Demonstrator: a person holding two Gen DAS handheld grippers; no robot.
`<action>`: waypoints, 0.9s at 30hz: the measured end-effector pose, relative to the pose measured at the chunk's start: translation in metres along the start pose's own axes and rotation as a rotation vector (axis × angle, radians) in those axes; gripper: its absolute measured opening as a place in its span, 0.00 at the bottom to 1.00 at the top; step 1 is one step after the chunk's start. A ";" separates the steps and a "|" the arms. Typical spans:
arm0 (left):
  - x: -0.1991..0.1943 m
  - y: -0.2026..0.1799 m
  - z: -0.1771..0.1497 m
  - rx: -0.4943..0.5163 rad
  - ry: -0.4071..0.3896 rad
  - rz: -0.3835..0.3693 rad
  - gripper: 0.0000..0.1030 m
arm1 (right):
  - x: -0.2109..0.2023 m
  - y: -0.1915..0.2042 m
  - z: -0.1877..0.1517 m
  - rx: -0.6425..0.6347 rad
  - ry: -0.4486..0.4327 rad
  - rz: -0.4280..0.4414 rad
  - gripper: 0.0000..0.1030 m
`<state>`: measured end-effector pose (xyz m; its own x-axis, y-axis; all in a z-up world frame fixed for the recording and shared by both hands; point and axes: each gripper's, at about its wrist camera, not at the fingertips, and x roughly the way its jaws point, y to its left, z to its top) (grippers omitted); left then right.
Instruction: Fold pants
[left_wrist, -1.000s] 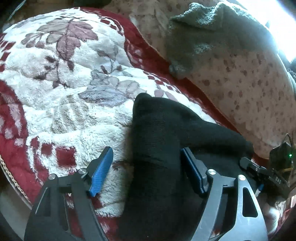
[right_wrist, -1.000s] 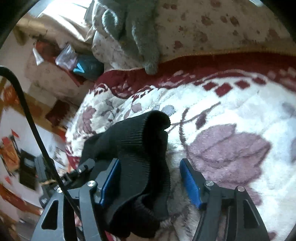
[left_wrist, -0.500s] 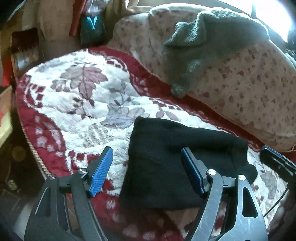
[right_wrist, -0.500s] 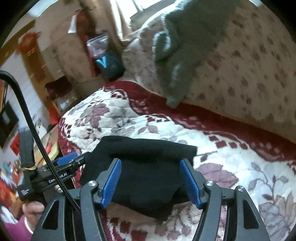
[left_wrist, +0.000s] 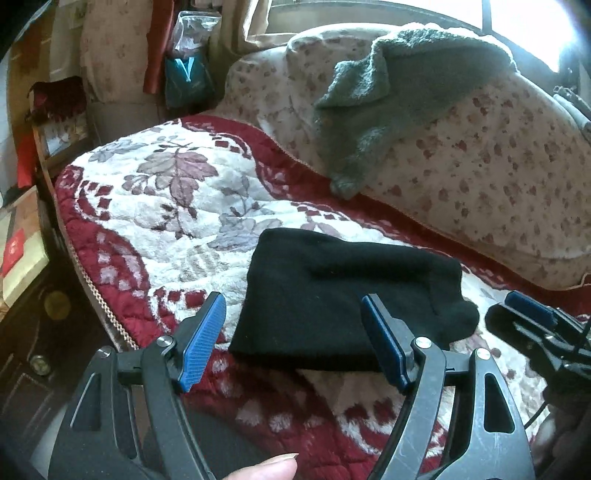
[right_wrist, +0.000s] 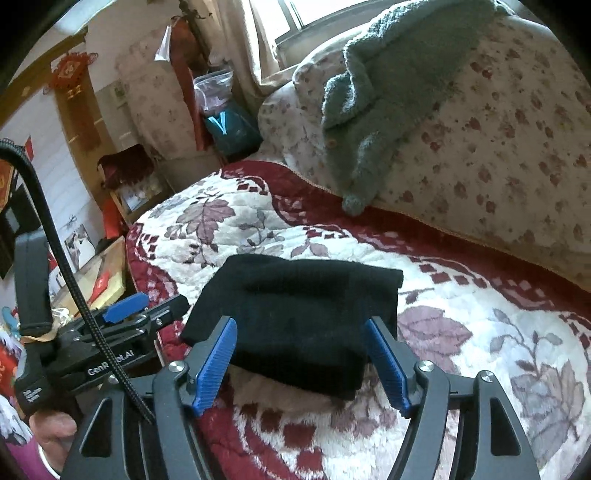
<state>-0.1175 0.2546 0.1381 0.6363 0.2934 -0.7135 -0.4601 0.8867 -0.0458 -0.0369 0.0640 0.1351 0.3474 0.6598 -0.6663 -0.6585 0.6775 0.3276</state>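
We see the red-and-white floral plush blanket (left_wrist: 155, 221) covering the bed, with a cream spotted cushion (left_wrist: 480, 177) banked along its far side and a grey-green fuzzy knitted garment (left_wrist: 388, 110) draped over that cushion. The folded black knit pants (left_wrist: 332, 295) lie flat on the blanket, near its front edge and well apart from the cushion.

Relative to the left claw (left_wrist: 291, 343), the pants sit just beyond and below the blue pads, mostly behind the right-hand pad; the claw hangs above them, spread wide, pinching nothing. In the right wrist view the pants (right_wrist: 295, 314) lie ahead of the right claw (right_wrist: 301, 356), framed between its two pads but lower than them, so nothing is pressed. That claw is spread too, and its jaws have just been opening further with no cloth between them.

A second ago both claws were down at the blanket with bunched black fabric standing up between the pads; now both have lifted clear (the view takes in far more of the room), and the pants have settled into a flat stack.

The pants look like a compact, roughly rectangular bundle of several layers, with one rounded cuff or corner (left_wrist: 458, 317) poking out on the side toward the right claw (left_wrist: 528, 321).
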 end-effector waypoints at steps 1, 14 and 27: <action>-0.002 -0.001 -0.001 0.002 -0.002 0.001 0.74 | -0.002 0.000 -0.001 0.004 -0.003 0.004 0.68; -0.015 -0.005 -0.005 0.011 -0.023 -0.002 0.74 | -0.007 0.007 -0.004 0.009 -0.012 0.008 0.68; -0.015 -0.001 -0.007 -0.001 -0.015 0.014 0.74 | 0.000 0.010 -0.006 0.004 0.003 0.016 0.68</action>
<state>-0.1305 0.2473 0.1440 0.6392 0.3111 -0.7034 -0.4698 0.8820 -0.0367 -0.0474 0.0683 0.1346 0.3346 0.6699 -0.6628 -0.6612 0.6680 0.3414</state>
